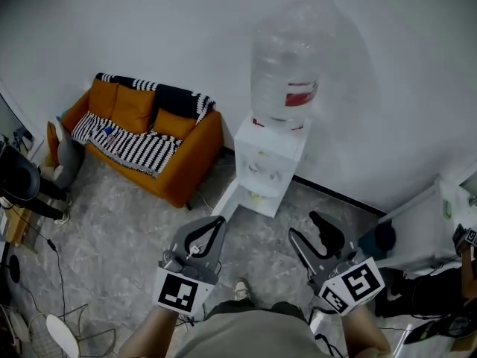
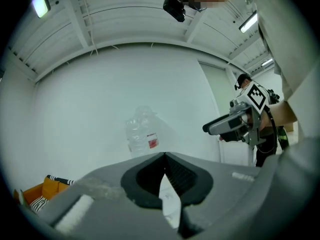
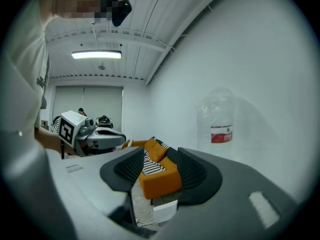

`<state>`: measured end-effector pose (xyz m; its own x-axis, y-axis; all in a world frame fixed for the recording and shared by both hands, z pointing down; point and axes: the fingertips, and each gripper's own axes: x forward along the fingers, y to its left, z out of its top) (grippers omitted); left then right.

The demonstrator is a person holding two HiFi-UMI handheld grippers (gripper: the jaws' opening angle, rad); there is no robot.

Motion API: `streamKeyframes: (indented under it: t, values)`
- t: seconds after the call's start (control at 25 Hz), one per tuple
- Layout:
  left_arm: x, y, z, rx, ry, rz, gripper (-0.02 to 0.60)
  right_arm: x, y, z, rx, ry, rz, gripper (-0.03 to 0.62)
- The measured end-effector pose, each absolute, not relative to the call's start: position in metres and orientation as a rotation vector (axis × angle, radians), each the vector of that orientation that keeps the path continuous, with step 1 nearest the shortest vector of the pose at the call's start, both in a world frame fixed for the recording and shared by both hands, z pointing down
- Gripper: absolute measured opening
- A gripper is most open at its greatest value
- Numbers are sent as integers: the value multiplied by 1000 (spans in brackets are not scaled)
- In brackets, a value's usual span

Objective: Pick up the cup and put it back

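No cup shows clearly in any view. A white water dispenser (image 1: 268, 159) with a large clear bottle (image 1: 287, 66) stands against the wall ahead of me. My left gripper (image 1: 218, 221) is held low in front of my body, its tips touching and nothing between them; in its own view the left gripper (image 2: 164, 156) points toward the bottle (image 2: 142, 136). My right gripper (image 1: 304, 224) is beside it, jaws apart and empty. Through the right gripper's (image 3: 160, 151) gap I see the orange sofa (image 3: 159, 176).
An orange sofa (image 1: 149, 136) with a striped blanket stands at the left wall. A white cabinet (image 1: 425, 230) is at the right, a black chair (image 1: 19, 181) at the far left, and a white fan (image 1: 59, 334) lies on the floor at lower left.
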<state>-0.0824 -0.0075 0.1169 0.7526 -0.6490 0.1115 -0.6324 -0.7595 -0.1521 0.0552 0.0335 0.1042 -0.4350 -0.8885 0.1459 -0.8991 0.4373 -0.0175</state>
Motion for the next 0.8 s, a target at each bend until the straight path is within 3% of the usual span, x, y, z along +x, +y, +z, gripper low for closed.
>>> streamKeyframes:
  t: [0.8]
  values:
    - [-65, -79, 173, -2848, 1286, -370, 2, 83, -59, 182, 1445, -2567, 296, 213]
